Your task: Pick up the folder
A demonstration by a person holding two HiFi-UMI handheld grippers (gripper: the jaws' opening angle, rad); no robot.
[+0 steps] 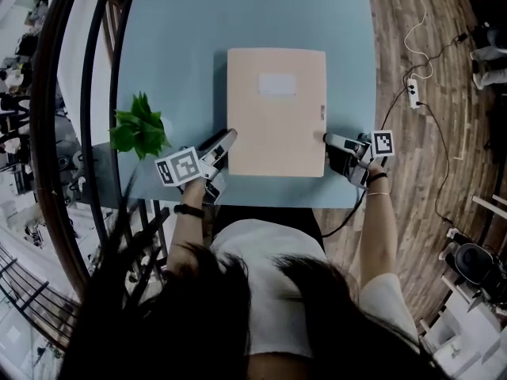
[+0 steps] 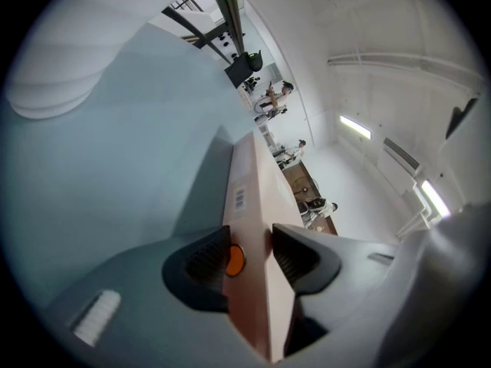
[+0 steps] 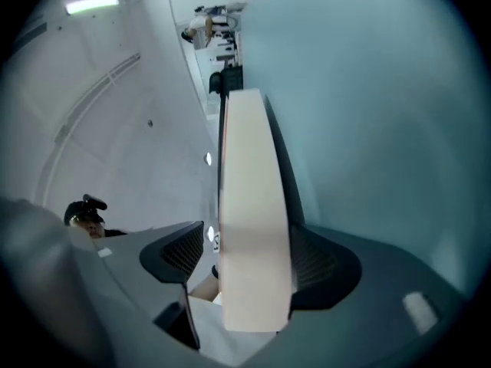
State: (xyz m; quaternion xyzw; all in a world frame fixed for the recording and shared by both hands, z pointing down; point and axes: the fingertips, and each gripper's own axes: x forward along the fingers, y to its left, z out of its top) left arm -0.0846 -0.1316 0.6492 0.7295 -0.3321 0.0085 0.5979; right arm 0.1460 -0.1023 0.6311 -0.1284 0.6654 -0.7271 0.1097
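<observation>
The folder (image 1: 276,113) lies flat on the counter (image 1: 182,70). Its long axis runs straight away from us, and its short near edge sits just back from the counter's near edge. What the lift turns on is that the folder sits between the two tools, so each has to take it from its own side at the near end.

The left tool (image 1: 222,158) is at the folder's near-left corner, coming in aslant and tipped somewhat downward. In the left gripper view its jaws stand wide with the corner between them, one pad by the narrow side that carries a small barcode label and the other by the broad face. The pads lie close in with almost no gap. We judge that they are not yet squeezing.

The right tool (image 1: 331,153) is at the folder's right long edge, close to the near-right corner, and points in roughly level. Its jaws are also apart. In the right gripper view the folder's thick edge fills most of the gap. One pad lies against it, while the other stands clear with a strip of daylight beside it.

Neither tool is nearer than the other, as both already straddle the folder's near end. Both forearms reach forward from our body, and the wrists are turned so the jaws bracket the folder's thickness. As we see it, the next move is for both tools to close evenly before any lift, otherwise the far end could sag or swing.
</observation>
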